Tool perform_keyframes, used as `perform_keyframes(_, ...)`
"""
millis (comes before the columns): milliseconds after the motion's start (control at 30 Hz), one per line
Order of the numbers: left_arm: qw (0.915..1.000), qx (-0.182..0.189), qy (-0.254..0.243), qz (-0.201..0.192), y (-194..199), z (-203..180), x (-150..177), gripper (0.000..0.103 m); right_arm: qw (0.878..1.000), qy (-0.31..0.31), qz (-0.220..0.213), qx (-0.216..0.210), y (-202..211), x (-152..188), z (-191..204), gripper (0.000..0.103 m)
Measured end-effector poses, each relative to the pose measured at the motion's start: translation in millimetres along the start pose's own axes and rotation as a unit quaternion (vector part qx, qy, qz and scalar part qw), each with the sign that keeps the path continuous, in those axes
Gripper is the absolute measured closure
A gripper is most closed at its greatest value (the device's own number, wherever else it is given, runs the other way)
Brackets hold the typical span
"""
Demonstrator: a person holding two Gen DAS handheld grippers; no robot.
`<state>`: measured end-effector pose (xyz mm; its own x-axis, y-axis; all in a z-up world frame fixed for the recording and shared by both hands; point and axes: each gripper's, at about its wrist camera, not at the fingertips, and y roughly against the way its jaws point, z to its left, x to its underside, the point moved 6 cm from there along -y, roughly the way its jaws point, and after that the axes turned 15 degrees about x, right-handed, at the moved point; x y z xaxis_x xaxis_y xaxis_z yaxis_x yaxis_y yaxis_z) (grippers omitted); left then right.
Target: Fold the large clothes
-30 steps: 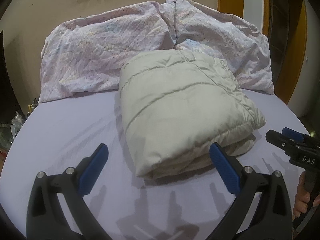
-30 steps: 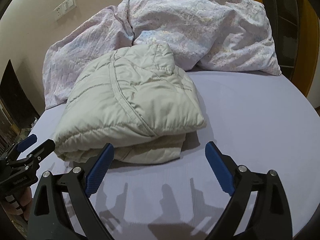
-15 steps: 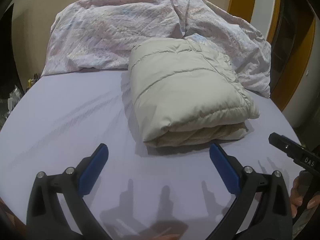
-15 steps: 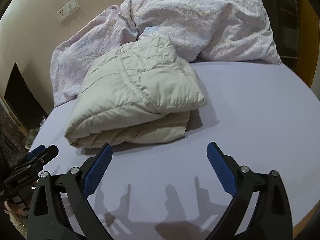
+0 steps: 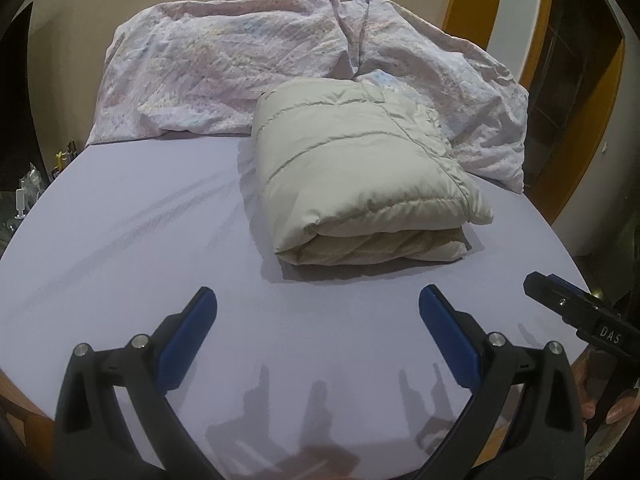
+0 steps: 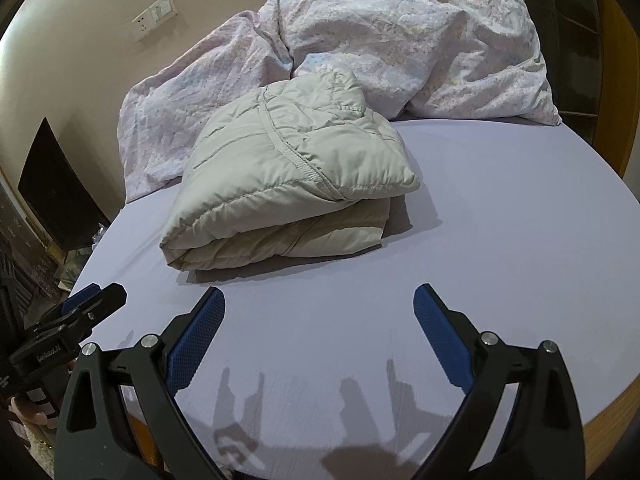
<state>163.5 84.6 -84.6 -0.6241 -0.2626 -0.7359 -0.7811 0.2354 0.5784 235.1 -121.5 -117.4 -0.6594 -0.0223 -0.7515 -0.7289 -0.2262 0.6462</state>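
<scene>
folded jacket (image 5: pixel 360 176) lies on bed (image 5: pixel 120 240). left gripper (image 5: pixel 316 320) and right gripper (image 6: pixel 318 312): fingers apart, empty. only right wrist view shows wall socket (image 6: pixel 154 16).

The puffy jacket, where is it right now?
The folded beige puffer jacket lies on the lavender bed sheet, right of centre in the left wrist view. Its far end is against the crumpled floral duvet; neither open gripper touches it.
</scene>
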Motion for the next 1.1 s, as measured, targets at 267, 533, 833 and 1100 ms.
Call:
perform_keyframes(267,1.0,0.003,-0.005,0.005,3,-10,5,0.002,1.0,-0.002,-0.005,-0.007,11,2,-1,0.006)
perform_keyframes(533,0.9998,0.016,0.002,0.01,2,-16,6,0.002,1.0,-0.005,-0.01,-0.016,18,2,-1,0.006)
perform_keyframes(833,0.9997,0.022,0.005,0.01,3,-18,5,0.002,0.999,-0.003,-0.008,-0.031,21,2,2,0.006)
perform_keyframes(1100,0.9996,0.027,0.004,0.008,3,-21,3,0.002,0.999,-0.004,-0.011,-0.036,24,1,3,0.006)
